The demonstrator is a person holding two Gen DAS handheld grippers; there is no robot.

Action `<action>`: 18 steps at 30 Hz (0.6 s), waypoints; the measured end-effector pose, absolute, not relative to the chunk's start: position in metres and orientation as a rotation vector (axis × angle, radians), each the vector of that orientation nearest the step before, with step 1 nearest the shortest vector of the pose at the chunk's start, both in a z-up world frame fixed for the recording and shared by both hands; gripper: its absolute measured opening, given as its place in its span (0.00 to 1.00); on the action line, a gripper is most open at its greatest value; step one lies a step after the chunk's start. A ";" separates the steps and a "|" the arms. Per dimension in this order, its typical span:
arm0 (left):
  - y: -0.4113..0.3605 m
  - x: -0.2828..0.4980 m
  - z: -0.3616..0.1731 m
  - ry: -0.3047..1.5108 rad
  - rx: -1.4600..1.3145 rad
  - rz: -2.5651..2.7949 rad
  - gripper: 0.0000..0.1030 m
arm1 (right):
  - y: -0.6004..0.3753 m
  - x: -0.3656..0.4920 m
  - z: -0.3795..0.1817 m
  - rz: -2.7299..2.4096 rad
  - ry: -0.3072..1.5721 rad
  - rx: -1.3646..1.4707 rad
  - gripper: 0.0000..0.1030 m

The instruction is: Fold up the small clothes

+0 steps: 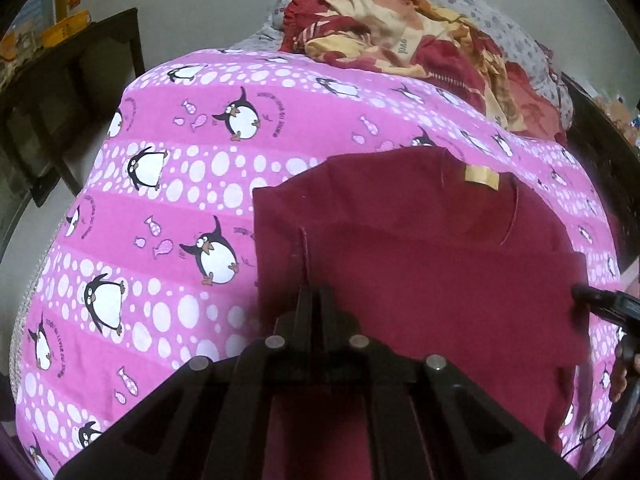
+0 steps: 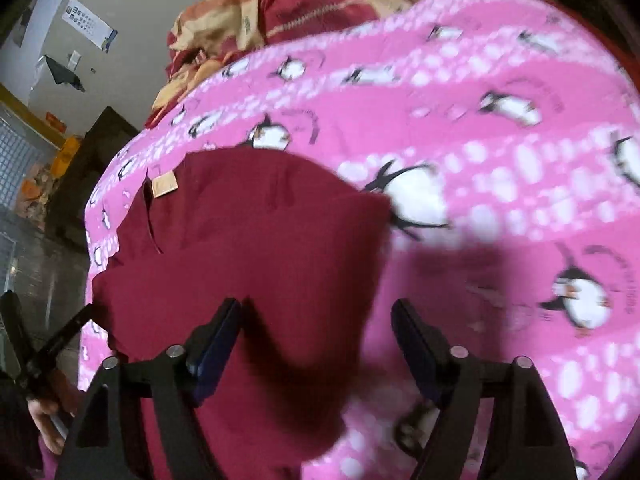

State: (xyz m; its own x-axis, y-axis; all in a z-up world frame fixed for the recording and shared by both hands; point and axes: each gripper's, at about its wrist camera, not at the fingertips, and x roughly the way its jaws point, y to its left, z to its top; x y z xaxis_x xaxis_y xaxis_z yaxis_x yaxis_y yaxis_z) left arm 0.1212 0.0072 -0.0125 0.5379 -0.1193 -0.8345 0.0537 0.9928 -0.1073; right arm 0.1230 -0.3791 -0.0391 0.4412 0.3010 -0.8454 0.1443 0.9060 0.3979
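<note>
Here the left gripper (image 1: 316,292) pinches the maroon garment (image 1: 420,264); right gripper (image 2: 316,320) jaws wide; tan label (image 1: 481,176) unreadable.

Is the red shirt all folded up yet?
Not yet. The red shirt lies partly folded on the penguin sheet, tag showing. The left gripper is shut on its fabric; the right gripper is open above it. The final folds remain.

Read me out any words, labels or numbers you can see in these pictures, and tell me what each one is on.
Nothing can be read for certain.
Tan neck label on the maroon garment: no legible print.
Curved lettering beside the penguins on the pink bedsheet: too small to read.
Printed word on the red and cream cloth pile: upside down, unclear.
Wall chart with rows of symbols: too small.
</note>
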 end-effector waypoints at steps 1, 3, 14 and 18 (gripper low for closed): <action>0.006 0.122 -0.014 1.003 -0.070 -0.107 0.03 | -0.376 0.123 -0.035 0.095 1.112 0.382 0.20; 0.004 0.121 -0.015 1.011 -0.071 -0.121 0.03 | -0.374 0.121 -0.023 0.075 1.082 0.296 0.13; -0.010 0.116 -0.042 1.047 0.000 -0.104 0.38 | -0.399 0.096 -0.016 0.050 1.090 0.374 0.65; -0.010 0.114 -0.042 1.044 0.002 -0.097 0.39 | -0.379 0.078 -0.019 0.105 1.125 0.368 0.71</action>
